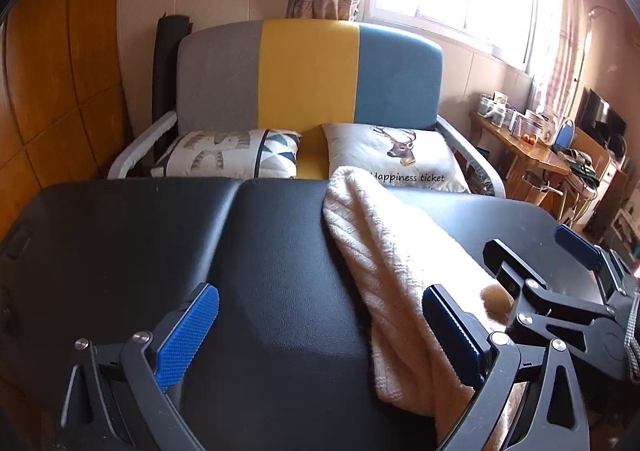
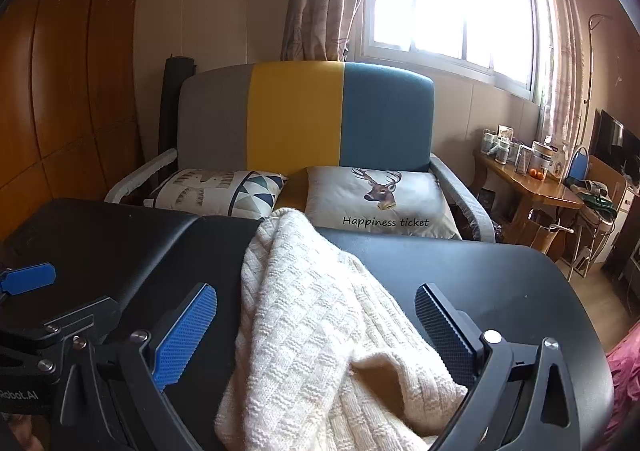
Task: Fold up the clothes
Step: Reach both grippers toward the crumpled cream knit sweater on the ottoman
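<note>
A cream knitted garment (image 1: 396,263) lies in a long heap across the black padded table (image 1: 160,235), running from the far edge toward me. My left gripper (image 1: 320,335) is open above the table, its right finger over the garment's near edge. In the right wrist view the same cream garment (image 2: 320,331) fills the space between the fingers of my right gripper (image 2: 316,335), which is open and hovers over it. The right gripper (image 1: 540,255) also shows at the right of the left wrist view. The left gripper's blue fingertip (image 2: 28,277) pokes in at the left edge.
Behind the table stands a grey, yellow and blue sofa (image 1: 308,71) with a patterned cushion (image 1: 228,155) and a deer cushion (image 1: 396,155). A wooden side table (image 2: 528,187) with jars is at the right. A wooden wardrobe (image 1: 60,91) fills the left.
</note>
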